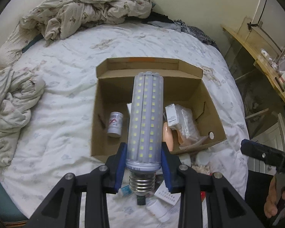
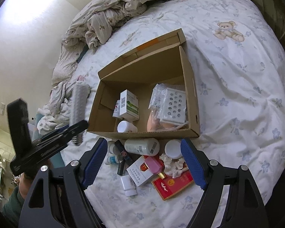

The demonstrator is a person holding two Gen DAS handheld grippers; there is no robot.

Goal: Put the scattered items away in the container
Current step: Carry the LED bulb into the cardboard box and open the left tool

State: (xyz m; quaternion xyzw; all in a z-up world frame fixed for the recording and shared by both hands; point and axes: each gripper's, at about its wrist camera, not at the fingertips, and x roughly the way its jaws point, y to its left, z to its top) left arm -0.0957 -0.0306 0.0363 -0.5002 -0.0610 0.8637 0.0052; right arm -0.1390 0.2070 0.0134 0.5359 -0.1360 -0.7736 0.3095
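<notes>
Rumpled blanket (image 1: 81,9) (wooden shelf (image 1: 256,53) beside)

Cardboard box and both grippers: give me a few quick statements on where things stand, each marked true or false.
1. The left gripper is clamped on the LED corn bulb. True.
2. The right gripper holds the red cigarette pack. False: its jaws stand open and empty above the pile.
3. The cardboard box is empty. False: a green-and-white medicine box and other items lie inside.
4. A large white bottle lies on the bed outside the box. True.
</notes>
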